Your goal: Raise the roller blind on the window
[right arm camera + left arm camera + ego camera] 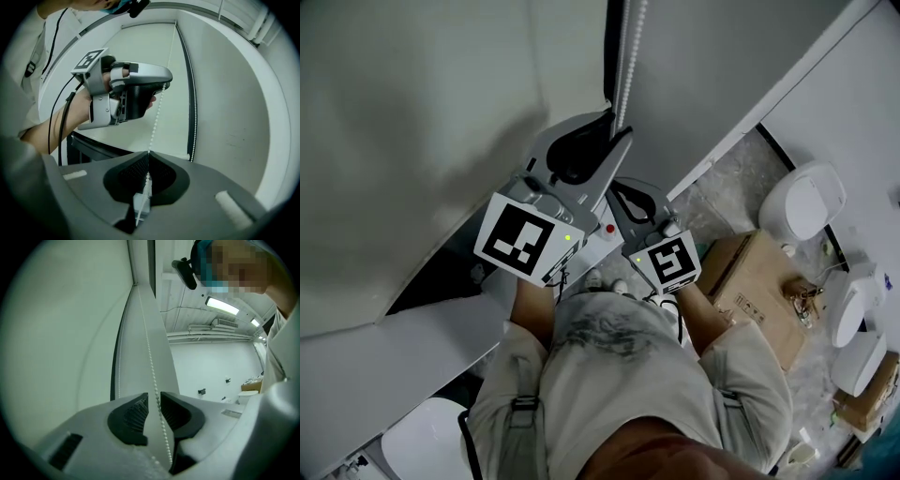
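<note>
Left gripper (154, 404) hovers higher, fingers (133, 413) parted around bead chain (151, 362); right gripper (147, 161), level, clamps it.

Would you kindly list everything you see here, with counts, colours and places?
blind: one, pale grey, hanging at left
chain: one, white beads, two strands beside the blind
boxes: two, brown cardboard, on the floor at right
rounded fixtures: at least three, white, floor at right
shirt: one, grey, bottom centre
left tongs: one, grey, higher up, open around the chain
right tongs: one, grey, lower down, shut on the chain
</note>
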`<state>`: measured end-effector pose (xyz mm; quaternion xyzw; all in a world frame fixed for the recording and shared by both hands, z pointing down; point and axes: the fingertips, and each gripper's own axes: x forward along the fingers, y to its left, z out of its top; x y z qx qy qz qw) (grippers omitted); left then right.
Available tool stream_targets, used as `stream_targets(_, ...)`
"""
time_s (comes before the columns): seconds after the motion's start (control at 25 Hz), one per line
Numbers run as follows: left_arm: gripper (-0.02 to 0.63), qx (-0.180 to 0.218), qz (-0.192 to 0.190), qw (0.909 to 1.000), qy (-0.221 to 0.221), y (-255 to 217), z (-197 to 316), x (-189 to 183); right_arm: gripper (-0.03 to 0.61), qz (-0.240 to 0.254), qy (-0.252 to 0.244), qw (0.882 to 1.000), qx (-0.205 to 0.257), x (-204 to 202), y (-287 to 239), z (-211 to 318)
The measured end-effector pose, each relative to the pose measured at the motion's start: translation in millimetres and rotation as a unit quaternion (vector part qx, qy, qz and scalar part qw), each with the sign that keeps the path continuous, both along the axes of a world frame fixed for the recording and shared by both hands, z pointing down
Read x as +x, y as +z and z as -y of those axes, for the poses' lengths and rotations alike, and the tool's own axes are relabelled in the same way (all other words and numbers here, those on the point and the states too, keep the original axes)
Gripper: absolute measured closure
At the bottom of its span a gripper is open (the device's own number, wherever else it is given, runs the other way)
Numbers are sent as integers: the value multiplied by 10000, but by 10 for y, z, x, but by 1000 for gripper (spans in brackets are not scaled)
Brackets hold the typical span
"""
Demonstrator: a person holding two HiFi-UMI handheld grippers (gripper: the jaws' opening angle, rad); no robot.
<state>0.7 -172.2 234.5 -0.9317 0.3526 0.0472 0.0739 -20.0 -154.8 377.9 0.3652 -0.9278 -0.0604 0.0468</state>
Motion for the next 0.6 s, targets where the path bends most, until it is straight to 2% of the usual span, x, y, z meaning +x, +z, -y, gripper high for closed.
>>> stream_targets(0.12,574,16,128,9999,8,-11,19,36,566,6,13,10000,-11,0,-7,-10)
stream_targets(0.24,598,-35,156,9998,79,11,9,74,566,11,28,10000,-39,1,9,0)
stream_targets(0.36,601,-128,32,9998,152,21,-17,52,566,17,-9,9999,109,1,-2,18)
stream_targets(0.48,603,-188,-89,9996,200,37,-45,12,566,27,22,10000,-42,11,44,28)
stream_targets(0.6,603,-254,-52,9995,166,110,-42,1,566,-43,-21,10000,-13,1,106,41)
